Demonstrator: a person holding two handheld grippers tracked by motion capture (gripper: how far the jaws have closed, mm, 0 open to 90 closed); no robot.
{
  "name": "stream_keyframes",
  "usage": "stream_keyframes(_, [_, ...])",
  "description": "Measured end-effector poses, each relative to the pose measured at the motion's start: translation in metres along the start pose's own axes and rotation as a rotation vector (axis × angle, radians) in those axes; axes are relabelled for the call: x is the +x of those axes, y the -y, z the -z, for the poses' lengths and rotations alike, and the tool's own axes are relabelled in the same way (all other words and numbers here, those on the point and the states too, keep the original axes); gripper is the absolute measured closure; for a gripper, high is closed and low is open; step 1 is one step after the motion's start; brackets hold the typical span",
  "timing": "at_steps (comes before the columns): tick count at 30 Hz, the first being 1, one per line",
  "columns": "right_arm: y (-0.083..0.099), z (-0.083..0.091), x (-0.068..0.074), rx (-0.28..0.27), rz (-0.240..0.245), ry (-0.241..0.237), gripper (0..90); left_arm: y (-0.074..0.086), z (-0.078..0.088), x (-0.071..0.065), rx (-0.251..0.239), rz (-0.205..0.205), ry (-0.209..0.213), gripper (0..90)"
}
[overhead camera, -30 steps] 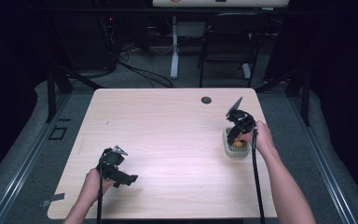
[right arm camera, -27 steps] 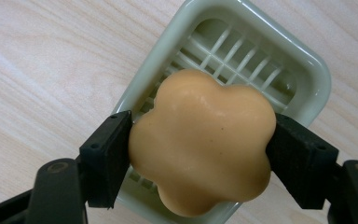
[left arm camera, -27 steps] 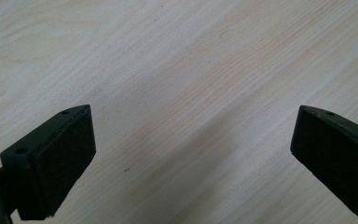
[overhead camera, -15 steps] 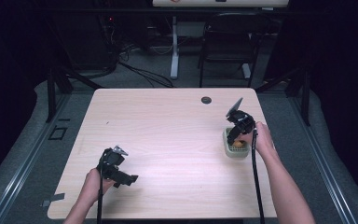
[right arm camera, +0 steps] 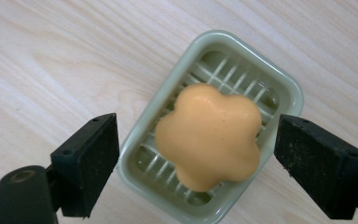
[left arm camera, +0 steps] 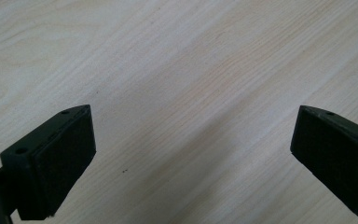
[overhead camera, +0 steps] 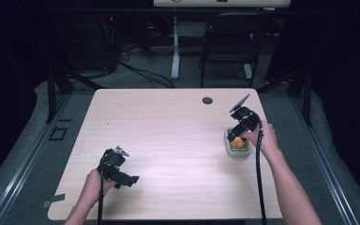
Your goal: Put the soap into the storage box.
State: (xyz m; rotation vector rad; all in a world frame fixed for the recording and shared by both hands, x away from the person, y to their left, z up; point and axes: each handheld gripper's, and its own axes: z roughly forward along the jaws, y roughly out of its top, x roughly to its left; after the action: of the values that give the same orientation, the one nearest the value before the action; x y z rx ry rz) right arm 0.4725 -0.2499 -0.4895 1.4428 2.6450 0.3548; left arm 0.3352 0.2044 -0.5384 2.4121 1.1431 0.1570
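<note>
Right fingers: your right gripper (right arm camera: 196, 154) hangs over the green soap dish (right arm camera: 279, 93), its fingers (right arm camera: 91, 161) parted either side of the orange flower-shaped soap (right arm camera: 209, 135) and pressing on nothing; they have just been opening, so the soap is let go.
Left fingers: your left gripper (left arm camera: 191, 154) is spread wide over bare counter (left arm camera: 177, 60), holding nothing.
Soap: it lies in the dish, near the counter's right edge in the high view (dish (overhead camera: 238, 151), soap (overhead camera: 237, 141)).
Risk: the soap overhangs the dish's near rim; lift off crookedly and a finger could catch it, tipping it out or sliding the light dish toward the edge.
Views: the right gripper view gives the soap's petals, the dish's slatted floor and the clearance at each finger; the high view gives what that one lacks, both hands at once, well apart, right gripper (overhead camera: 236, 132), left gripper (overhead camera: 124, 177).
</note>
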Motion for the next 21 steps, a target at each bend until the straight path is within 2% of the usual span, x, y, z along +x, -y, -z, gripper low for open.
stream_keyframes(6, [0.003, 0.009, 0.007, -0.015, 0.011, -0.01, 6.4, 0.0, 0.0, 0.0, -0.001, 0.0, 0.001, 0.0])
stream_keyframes(9, [0.007, 0.019, 0.011, -0.028, 0.018, -0.041, 2.2, 0.0, 0.0, 0.0, -0.002, 0.001, 0.002, 0.0])
stream_keyframes(15, [0.017, 0.03, 0.021, -0.04, 0.043, -0.04, 1.1, 0.0, 0.0, 0.0, -0.002, -0.001, 0.001, 0.0])
stream_keyframes(21, [0.029, 0.036, 0.03, -0.056, 0.043, -0.039, 0.9, 0.0, 0.0, 0.0, 0.0, 0.0, 0.001, 0.0])
